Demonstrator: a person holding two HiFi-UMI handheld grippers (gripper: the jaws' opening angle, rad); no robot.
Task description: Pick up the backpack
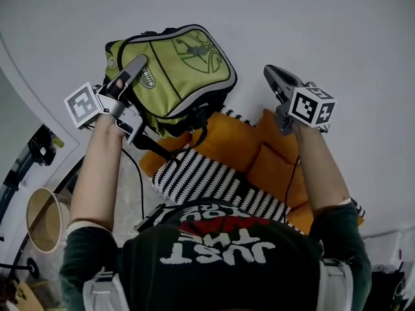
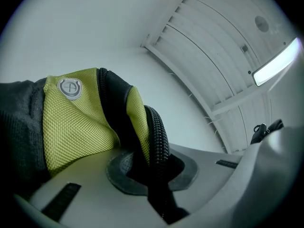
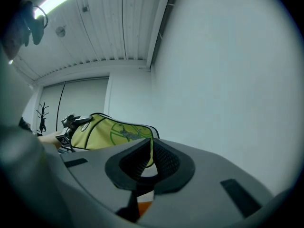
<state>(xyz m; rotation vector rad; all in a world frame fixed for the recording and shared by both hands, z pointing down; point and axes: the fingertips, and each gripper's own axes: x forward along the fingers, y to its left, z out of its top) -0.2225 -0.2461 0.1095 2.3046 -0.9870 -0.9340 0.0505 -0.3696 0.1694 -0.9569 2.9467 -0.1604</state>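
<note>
A lime-green backpack [image 1: 175, 70] with black trim hangs in the air in front of a white wall. My left gripper [image 1: 133, 67] is shut on the backpack's top, at the left of the head view. In the left gripper view the jaws [image 2: 152, 167] pinch a black ribbed handle [image 2: 159, 137] beside the green fabric [image 2: 76, 122]. My right gripper [image 1: 272, 73] is raised at the right, apart from the bag, shut with nothing in it. The right gripper view shows the backpack [image 3: 114, 134] to the left beyond its jaws [image 3: 145, 167].
Orange cushions [image 1: 240, 141] and a black-and-white striped cloth [image 1: 201, 177] lie below the bag. A round tan bin [image 1: 42, 219] stands at the lower left. Black straps dangle under the backpack. A white wall [image 1: 292, 18] fills the background, with a ceiling light [image 2: 275, 63] overhead.
</note>
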